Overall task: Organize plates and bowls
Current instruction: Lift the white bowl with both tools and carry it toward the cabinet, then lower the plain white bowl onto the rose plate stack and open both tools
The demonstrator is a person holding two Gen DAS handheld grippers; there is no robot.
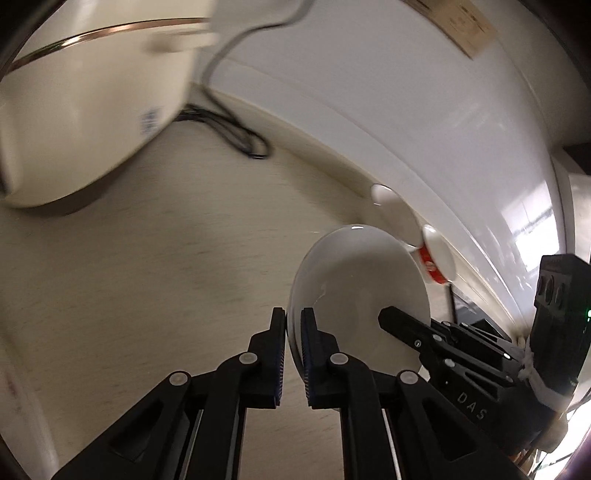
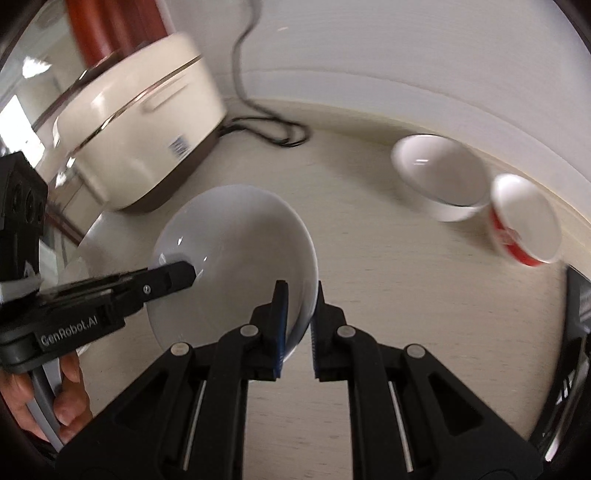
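You have three bowls: one plain white bowl (image 2: pixel 236 258) held, another white bowl (image 2: pixel 441 177) and one red-banded bowl (image 2: pixel 524 221) on the bench (image 2: pixel 369 288), plus one cream cooker (image 2: pixel 147 133).

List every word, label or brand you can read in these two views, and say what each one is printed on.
"GenRobot.AI": on the left gripper, seen in the right wrist view.
"DAS": on the right gripper, seen in the left wrist view.
Sticker on the rice cooker: too blurred to read.
White mark on the red bowl: unreadable.
Tan label on the wall: too blurred.
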